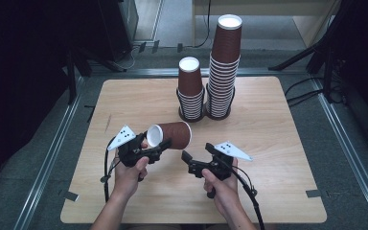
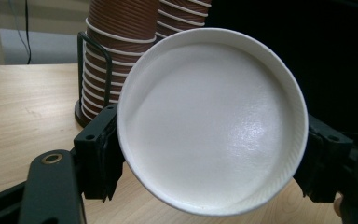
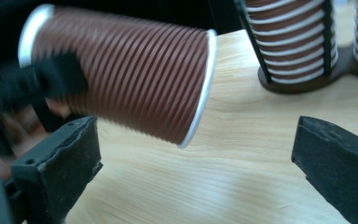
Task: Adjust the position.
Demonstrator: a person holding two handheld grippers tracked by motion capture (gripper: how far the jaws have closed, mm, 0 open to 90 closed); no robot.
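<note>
A brown ribbed paper cup [image 1: 171, 134] with a white inside is held on its side just above the wooden table [image 1: 273, 143]. My left gripper [image 1: 157, 144] is shut on it near the rim. In the left gripper view the cup's white mouth [image 2: 212, 121] faces the camera, and a black jaw of the left gripper [image 2: 212, 161] presses each side. My right gripper [image 1: 199, 153] stands open just right of the cup, holding nothing. In the right gripper view the cup [image 3: 130, 79] hangs ahead and to the left of the right gripper [image 3: 198, 172], whose jaws are wide apart.
Two stacks of the same brown cups stand upside down in black wire holders at the back middle of the table: a short stack [image 1: 190, 91] and a taller stack [image 1: 224, 62]. Both stacks [image 2: 121, 51] rise behind the held cup. Dark stands and cables surround the table.
</note>
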